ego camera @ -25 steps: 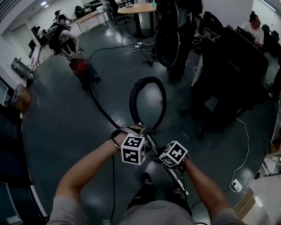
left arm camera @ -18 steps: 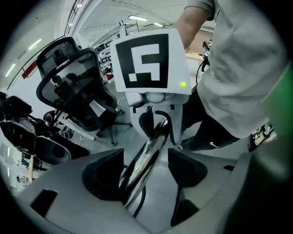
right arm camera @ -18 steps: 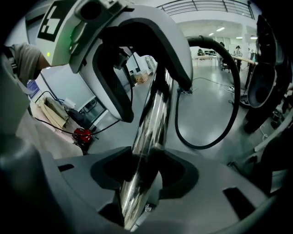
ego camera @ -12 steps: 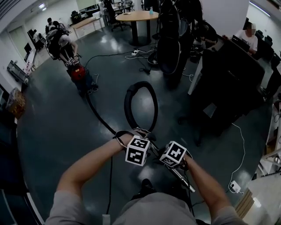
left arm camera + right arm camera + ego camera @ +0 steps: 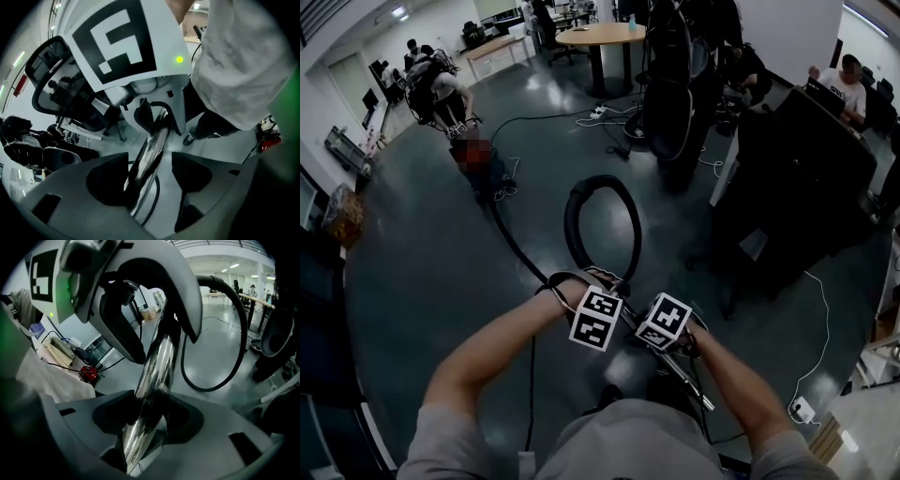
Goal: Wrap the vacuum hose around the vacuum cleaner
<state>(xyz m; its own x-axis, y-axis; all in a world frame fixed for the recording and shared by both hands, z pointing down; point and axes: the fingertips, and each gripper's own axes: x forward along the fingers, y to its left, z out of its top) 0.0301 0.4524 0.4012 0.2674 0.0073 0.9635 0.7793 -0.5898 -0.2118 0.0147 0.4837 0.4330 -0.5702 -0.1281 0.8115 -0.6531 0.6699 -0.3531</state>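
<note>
A chrome vacuum wand [image 5: 686, 377] slants across the floor in front of me. Its black hose [image 5: 579, 202] rises in a tall loop, then trails back left to the red vacuum cleaner [image 5: 484, 171], partly under a blurred patch. My left gripper [image 5: 605, 281] sits at the wand's upper end. In the left gripper view the wand [image 5: 152, 150] rests against one jaw of the left gripper [image 5: 150, 161], with a gap to the other. Lower down, my right gripper [image 5: 667, 345] holds the wand. In the right gripper view the right gripper [image 5: 154, 404] presses both pads on the wand [image 5: 157, 366], with the hose [image 5: 239, 333] looping behind.
Black chairs and dark equipment [image 5: 797, 178] stand close on the right. A round table [image 5: 600, 33] is at the back, and people sit at the far left and far right. A white cable with a plug block [image 5: 802, 408] lies on the floor at the right.
Both grippers have shifted a little across the floor with the wand and rolled slightly. The hose loop has swung a bit to the left with them.
</note>
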